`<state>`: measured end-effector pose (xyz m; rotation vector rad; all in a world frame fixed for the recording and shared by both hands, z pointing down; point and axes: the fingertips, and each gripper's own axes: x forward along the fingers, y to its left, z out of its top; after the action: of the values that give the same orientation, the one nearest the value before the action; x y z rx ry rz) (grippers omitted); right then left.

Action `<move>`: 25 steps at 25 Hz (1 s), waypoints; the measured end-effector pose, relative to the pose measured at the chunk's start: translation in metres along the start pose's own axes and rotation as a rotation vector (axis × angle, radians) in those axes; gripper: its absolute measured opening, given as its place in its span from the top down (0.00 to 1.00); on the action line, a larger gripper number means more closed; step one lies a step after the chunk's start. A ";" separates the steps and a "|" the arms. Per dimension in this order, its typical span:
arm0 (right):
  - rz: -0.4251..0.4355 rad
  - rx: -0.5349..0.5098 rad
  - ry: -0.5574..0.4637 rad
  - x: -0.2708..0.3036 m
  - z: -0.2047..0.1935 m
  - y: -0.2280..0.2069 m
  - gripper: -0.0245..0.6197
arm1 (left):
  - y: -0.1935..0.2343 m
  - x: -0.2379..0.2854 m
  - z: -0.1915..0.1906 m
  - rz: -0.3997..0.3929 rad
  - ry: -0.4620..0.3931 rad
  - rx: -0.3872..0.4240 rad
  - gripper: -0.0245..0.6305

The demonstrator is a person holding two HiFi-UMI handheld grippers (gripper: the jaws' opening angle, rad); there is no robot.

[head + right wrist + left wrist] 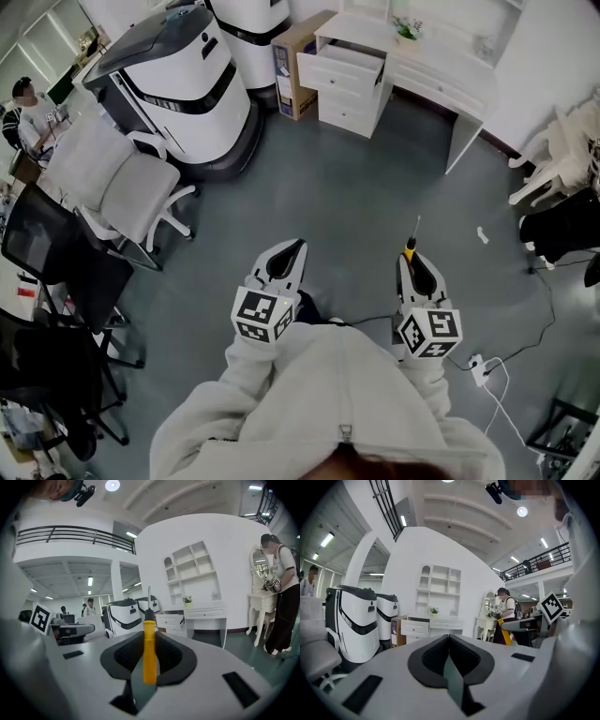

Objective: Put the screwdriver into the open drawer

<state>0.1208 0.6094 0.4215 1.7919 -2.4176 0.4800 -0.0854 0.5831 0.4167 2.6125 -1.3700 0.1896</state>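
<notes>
A grey-green floor (pixel 356 197) filled the room. At its far side stood a white desk (pixel 450 89), with a drawer unit (pixel 349 103) at the desk's left end as seen in the head view, its top drawer (pixel 342 64) pulled open. A cardboard box (pixel 298 66) stood just beside the unit, and next to it were two large white-and-black machines (pixel 178 84). A white office chair (pixel 122 178) stood near them, with black chairs (pixel 56 253) at the left edge. A white carved chair (pixel 553 169) stood at the right. A small white scrap (pixel 482 234) lay on bare floor. Nearer the viewer lay a white power strip (pixel 480 368) with trailing cables (pixel 548 314).
</notes>
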 end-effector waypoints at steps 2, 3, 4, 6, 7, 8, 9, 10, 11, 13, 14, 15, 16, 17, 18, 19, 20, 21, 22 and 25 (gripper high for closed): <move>-0.003 0.009 -0.001 -0.003 -0.002 -0.001 0.82 | -0.003 -0.001 -0.004 -0.008 0.013 -0.002 0.94; -0.005 0.013 -0.002 -0.003 -0.002 0.000 0.82 | -0.003 -0.001 -0.006 -0.012 0.022 -0.003 0.94; -0.007 0.017 -0.001 -0.004 -0.003 0.000 0.82 | -0.003 -0.002 -0.008 -0.016 0.030 -0.004 0.94; -0.010 0.021 0.002 -0.004 -0.004 0.001 0.82 | -0.002 -0.001 -0.009 -0.018 0.040 -0.005 0.94; -0.012 0.024 0.002 -0.004 -0.003 0.000 0.82 | -0.002 0.001 -0.008 -0.018 0.040 -0.003 0.94; -0.014 0.026 0.001 -0.003 -0.003 -0.002 0.82 | -0.002 0.004 -0.007 -0.020 0.039 0.002 0.94; -0.016 0.029 -0.002 -0.002 -0.002 -0.004 0.82 | -0.002 0.007 -0.006 -0.024 0.039 0.008 0.94; -0.017 0.031 -0.004 0.001 -0.001 -0.006 0.82 | -0.003 0.011 -0.006 -0.029 0.040 0.014 0.94; -0.017 0.034 -0.005 0.003 0.000 -0.008 0.82 | -0.002 0.015 -0.007 -0.032 0.043 0.018 0.94; -0.013 0.036 -0.003 0.010 0.002 -0.011 0.82 | -0.001 0.023 -0.006 -0.035 0.048 0.019 0.94; -0.009 0.035 -0.003 0.013 0.003 -0.012 0.82 | 0.000 0.027 -0.004 -0.035 0.046 0.018 0.94; -0.004 0.033 -0.002 0.017 0.005 -0.013 0.82 | 0.001 0.031 -0.002 -0.035 0.044 0.016 0.94; 0.000 0.030 -0.002 0.021 0.007 -0.014 0.82 | 0.003 0.036 0.000 -0.035 0.042 0.014 0.94; 0.005 0.029 0.000 0.026 0.008 -0.015 0.82 | 0.005 0.041 0.001 -0.034 0.041 0.011 0.94; 0.008 0.028 0.003 0.031 0.009 -0.017 0.82 | 0.007 0.046 0.001 -0.034 0.043 0.008 0.94; 0.010 0.029 0.008 0.038 0.010 -0.019 0.82 | 0.009 0.052 0.001 -0.034 0.047 0.006 0.94; 0.011 0.032 0.012 0.044 0.011 -0.023 0.82 | 0.012 0.059 0.001 -0.034 0.051 0.004 0.94; 0.013 0.036 0.015 0.050 0.013 -0.026 0.82 | 0.014 0.065 0.002 -0.035 0.055 0.003 0.94; 0.015 0.040 0.016 0.057 0.016 -0.029 0.82 | 0.016 0.072 0.003 -0.037 0.058 0.003 0.94; 0.025 0.042 0.023 0.077 0.025 -0.038 0.82 | 0.024 0.095 0.011 -0.039 0.059 0.007 0.94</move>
<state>0.1363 0.5211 0.4249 1.7644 -2.4354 0.5549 -0.0508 0.4912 0.4269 2.6151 -1.3005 0.2640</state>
